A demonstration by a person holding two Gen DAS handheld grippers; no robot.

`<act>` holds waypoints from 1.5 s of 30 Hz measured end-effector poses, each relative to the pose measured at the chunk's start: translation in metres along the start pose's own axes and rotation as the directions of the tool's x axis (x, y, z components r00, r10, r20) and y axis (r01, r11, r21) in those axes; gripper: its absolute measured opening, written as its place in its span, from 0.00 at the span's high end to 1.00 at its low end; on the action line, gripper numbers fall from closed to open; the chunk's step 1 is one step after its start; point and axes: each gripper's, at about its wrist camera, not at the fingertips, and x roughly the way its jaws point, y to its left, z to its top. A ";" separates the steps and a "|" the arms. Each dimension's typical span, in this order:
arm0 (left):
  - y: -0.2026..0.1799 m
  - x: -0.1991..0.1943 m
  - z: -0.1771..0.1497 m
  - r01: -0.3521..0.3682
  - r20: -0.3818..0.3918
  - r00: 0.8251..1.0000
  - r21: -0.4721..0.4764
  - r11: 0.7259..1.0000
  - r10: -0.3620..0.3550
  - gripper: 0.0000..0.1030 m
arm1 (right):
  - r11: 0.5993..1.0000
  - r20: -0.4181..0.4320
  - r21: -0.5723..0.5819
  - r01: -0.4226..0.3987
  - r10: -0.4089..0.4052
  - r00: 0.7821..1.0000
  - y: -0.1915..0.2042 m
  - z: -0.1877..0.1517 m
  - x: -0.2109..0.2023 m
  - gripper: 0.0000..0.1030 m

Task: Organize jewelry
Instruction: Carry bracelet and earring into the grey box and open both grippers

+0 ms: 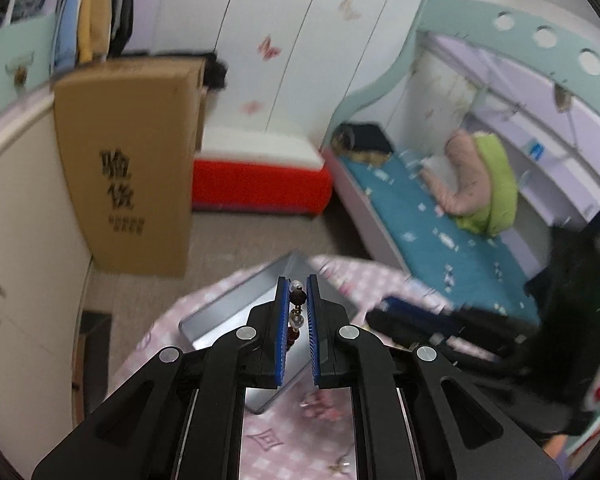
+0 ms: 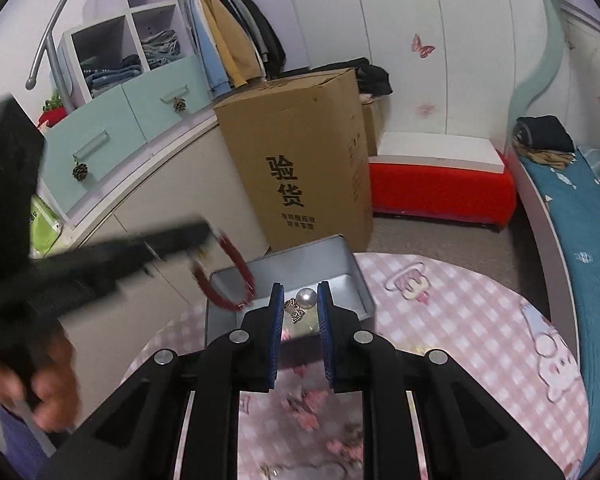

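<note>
My left gripper (image 1: 298, 284) is shut on a dark red beaded bracelet (image 1: 297, 312) with pearl and dark beads, held above the grey metal tin (image 1: 216, 316). In the right wrist view the left gripper (image 2: 204, 236) is blurred at the left, with the red bracelet (image 2: 228, 276) hanging in a loop over the tin (image 2: 356, 280). My right gripper (image 2: 299, 294) is shut on a pearl earring with a gold bow (image 2: 300, 304), just above the tin's near edge.
The tin sits on a round table with a pink checked cloth (image 2: 460, 320). A cardboard box (image 2: 300, 160), a red ottoman (image 2: 440, 192) and a bed with a teal sheet (image 2: 592, 248) stand beyond the table.
</note>
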 end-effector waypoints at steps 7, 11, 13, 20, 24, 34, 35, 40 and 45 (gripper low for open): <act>0.024 0.047 -0.022 -0.030 -0.116 0.993 -0.038 0.999 0.025 0.91 | 1.000 -0.097 -0.024 0.012 -0.015 0.995 0.009 0.006 0.045 0.84; 0.028 0.053 -0.025 -0.052 -0.122 0.991 -0.033 0.998 0.048 0.89 | 0.999 -0.138 -0.035 0.023 -0.028 0.990 0.011 0.007 0.061 0.84; 0.029 0.053 -0.024 -0.047 -0.121 0.992 -0.041 0.998 0.042 0.89 | 0.999 -0.155 -0.035 0.025 -0.030 0.987 0.010 0.008 0.066 0.84; 0.027 0.045 -0.025 -0.045 -0.107 0.993 -0.058 0.997 0.039 0.89 | 0.999 -0.206 -0.028 0.020 -0.026 0.978 0.009 0.007 0.081 0.84; 0.026 0.044 -0.024 -0.053 -0.108 0.993 -0.059 0.997 0.046 0.89 | 0.999 -0.226 -0.028 0.021 -0.027 0.974 0.010 0.006 0.085 0.83; 0.026 0.032 -0.024 -0.075 -0.097 0.993 -0.091 0.993 0.066 0.89 | 0.999 -0.226 -0.027 0.040 -0.045 0.973 0.012 0.005 0.081 0.76; 0.025 0.029 -0.025 -0.074 -0.092 0.994 -0.092 0.993 0.065 0.89 | 0.999 -0.215 -0.028 0.046 -0.051 0.975 0.012 0.006 0.075 0.71; 0.009 0.002 -0.024 -0.067 -0.041 0.997 -0.065 0.996 0.064 0.87 | 0.996 -0.152 -0.038 0.076 -0.081 0.985 0.008 0.006 0.040 0.63; -0.015 -0.035 -0.038 -0.120 0.091 0.988 -0.034 0.992 0.122 0.28 | 0.994 -0.088 -0.036 0.102 -0.105 0.991 -0.002 -0.009 -0.005 0.54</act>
